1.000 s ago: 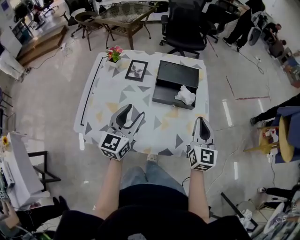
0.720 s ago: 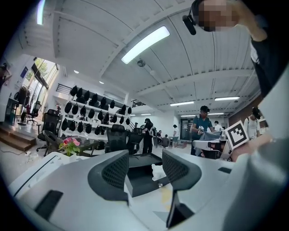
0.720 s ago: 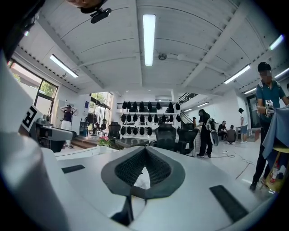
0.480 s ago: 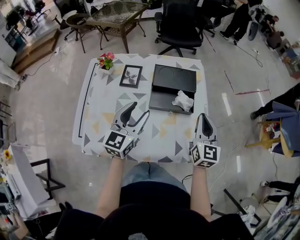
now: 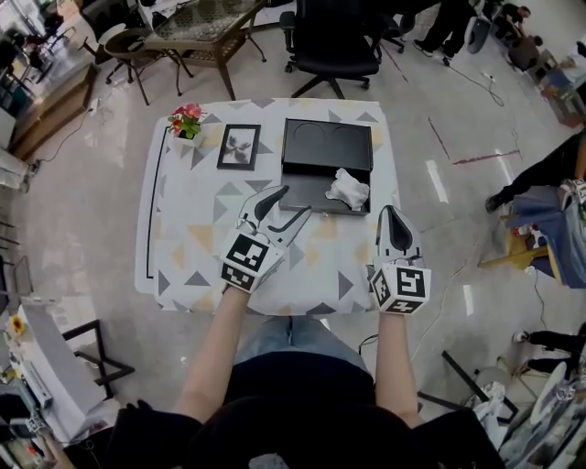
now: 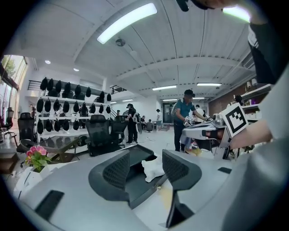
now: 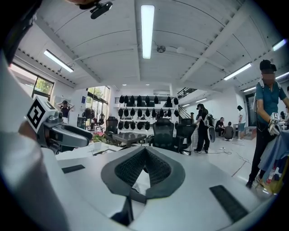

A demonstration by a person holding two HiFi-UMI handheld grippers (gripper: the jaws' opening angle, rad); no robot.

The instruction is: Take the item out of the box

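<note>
An open black box (image 5: 326, 163) lies at the far right of the table, its lid folded back. A crumpled white item (image 5: 349, 188) sits in its front tray, near the right end. My left gripper (image 5: 289, 203) hangs open just in front of the box's left half, empty. Through the left gripper view the box (image 6: 135, 180) and the white item (image 6: 152, 168) show between the spread jaws of my left gripper (image 6: 146, 155). My right gripper (image 5: 391, 212) is shut, right of the box's front corner. In the right gripper view the right gripper (image 7: 144, 151) has its tips touching, with the white item (image 7: 141, 182) beyond.
A patterned cloth covers the table (image 5: 183, 238). A framed picture (image 5: 238, 147) and a small pot of pink flowers (image 5: 186, 120) stand at the far left. An office chair (image 5: 331, 41) and a glass table (image 5: 197, 27) are behind. People stand to the right.
My left gripper has moved forward and right, up to the box's front edge. The right gripper has edged forward a little and stays shut.
</note>
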